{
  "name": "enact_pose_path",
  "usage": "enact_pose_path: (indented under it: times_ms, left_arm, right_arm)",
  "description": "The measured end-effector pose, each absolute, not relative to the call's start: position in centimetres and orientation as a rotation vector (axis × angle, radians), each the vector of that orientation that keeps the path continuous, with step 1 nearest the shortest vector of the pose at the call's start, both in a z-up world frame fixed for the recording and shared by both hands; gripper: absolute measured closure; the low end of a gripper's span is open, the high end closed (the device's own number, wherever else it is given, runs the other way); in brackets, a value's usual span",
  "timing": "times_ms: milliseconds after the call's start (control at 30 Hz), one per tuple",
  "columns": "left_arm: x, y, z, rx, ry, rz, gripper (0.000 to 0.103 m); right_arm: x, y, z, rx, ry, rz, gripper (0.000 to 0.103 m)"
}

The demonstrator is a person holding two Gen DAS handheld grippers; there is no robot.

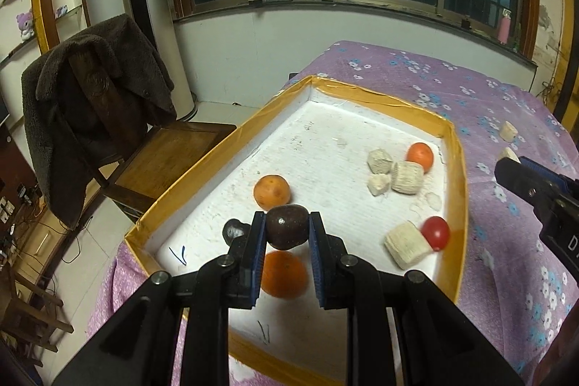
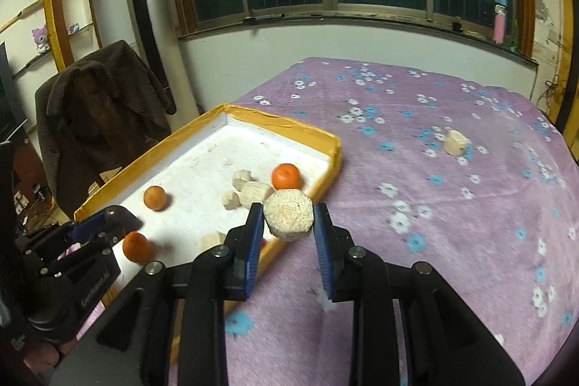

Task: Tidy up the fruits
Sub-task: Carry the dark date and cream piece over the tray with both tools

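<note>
Purple floral cloth [image 2: 416, 169] carries an orange-rimmed tray [image 1: 457, 169] of fruit. Left gripper [image 1: 286, 229] pinches a dark fruit [image 1: 286, 231] over the tray; right gripper [image 2: 288, 217] pinches a pale chunk [image 2: 288, 217] beside its rim.

Right hand-held gripper [image 2: 288, 223] clamps a pale corn-cob chunk [image 2: 288, 218] over the purple floral cloth [image 2: 416, 169], beside the yellow-rimmed tray [image 2: 334, 147] holding oranges [image 2: 286, 176].
</note>
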State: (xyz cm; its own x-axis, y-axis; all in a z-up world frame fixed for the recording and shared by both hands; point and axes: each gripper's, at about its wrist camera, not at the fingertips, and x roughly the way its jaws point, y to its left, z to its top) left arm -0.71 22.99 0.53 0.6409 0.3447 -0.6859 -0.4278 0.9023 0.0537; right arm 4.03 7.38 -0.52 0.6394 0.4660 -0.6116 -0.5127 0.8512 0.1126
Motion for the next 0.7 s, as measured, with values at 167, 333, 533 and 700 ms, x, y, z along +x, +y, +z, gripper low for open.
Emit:
enact_pose_path:
  times_ms: [167, 333, 533, 700]
  left_arm:
    - [0.1, 23.7, 0.3, -0.118, 0.764, 0.443, 0.082]
    - [0.6, 24.3, 0.0, -0.121, 0.774, 0.446, 0.082]
    - [0.7, 25.7, -0.3, -0.149, 0.788, 0.466, 0.082]
    - [1.1, 26.9, -0.4, -0.171, 0.795, 0.482, 0.082]
  right_arm:
    - [5.4, 9.1, -0.5, -0.087, 0.683, 0.578, 0.073]
    - [6.9, 10.4, -0.6, -0.094, 0.697, 0.586, 0.073]
    - [8.7, 12.1, -0.8, -0.103, 0.712, 0.600, 0.073]
    - [10.5, 13.7, -1.3, -0.109, 0.741, 0.621, 0.073]
